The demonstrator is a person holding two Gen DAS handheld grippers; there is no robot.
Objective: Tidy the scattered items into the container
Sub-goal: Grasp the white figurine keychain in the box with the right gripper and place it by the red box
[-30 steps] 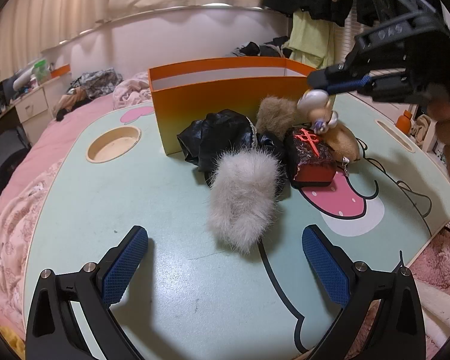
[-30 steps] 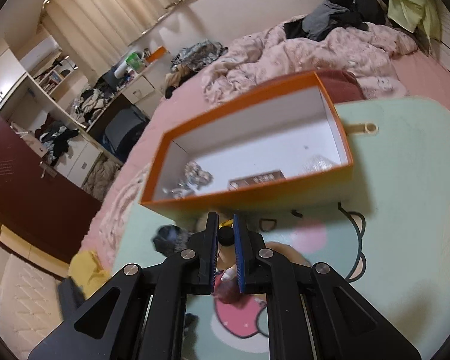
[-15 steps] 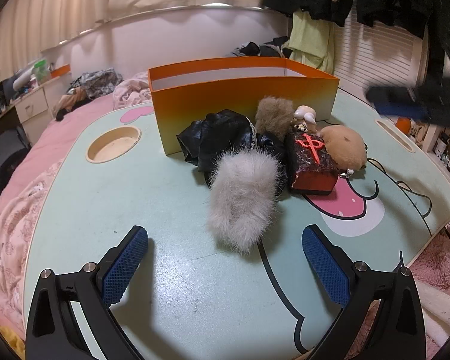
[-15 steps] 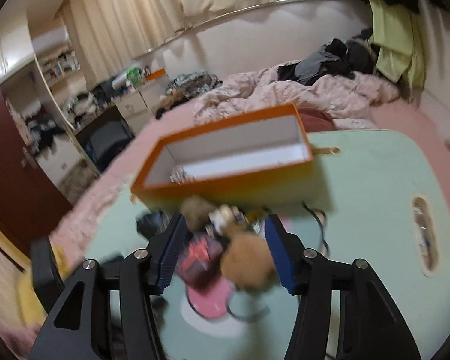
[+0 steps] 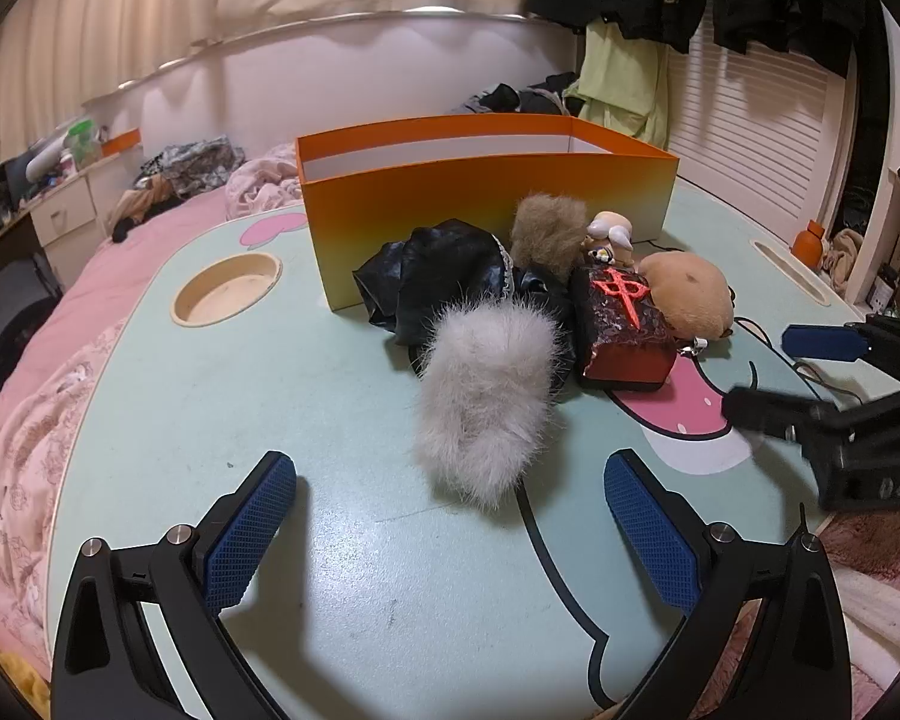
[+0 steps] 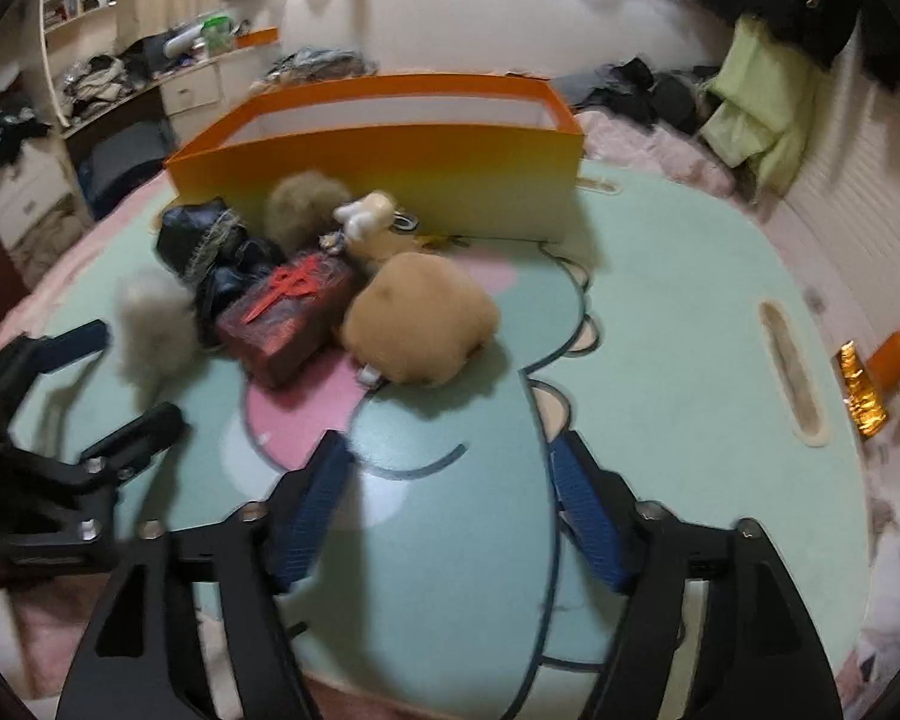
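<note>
An orange box (image 5: 486, 192) (image 6: 390, 168) stands open-topped at the back of the green table (image 5: 210, 420). In front of it lies a pile: black shiny fabric (image 5: 444, 276), a brown pompom (image 5: 549, 231), a small figurine (image 5: 609, 234) (image 6: 369, 213), a dark red block (image 5: 624, 330) (image 6: 288, 312), a tan plush (image 5: 687, 294) (image 6: 420, 318) and a white pompom (image 5: 486, 402) (image 6: 150, 324). My left gripper (image 5: 450, 474) (image 6: 114, 381) is open just short of the white pompom. My right gripper (image 6: 448, 450) (image 5: 774, 372) hovers before the tan plush, its jaws opening with nothing between them.
A round cup recess (image 5: 228, 294) is sunk into the table at the left, a long slot (image 6: 789, 372) at the right. An orange bottle (image 6: 897, 354) stands beyond the right edge. Pink bedding (image 5: 24, 420) surrounds the table, and drawers (image 5: 60, 216) stand far left.
The right gripper, shut on the figurine's cord above the pile, let it go; the figurine now lies by the box front. The gripper opened and dropped low at the right. The left stayed put.
</note>
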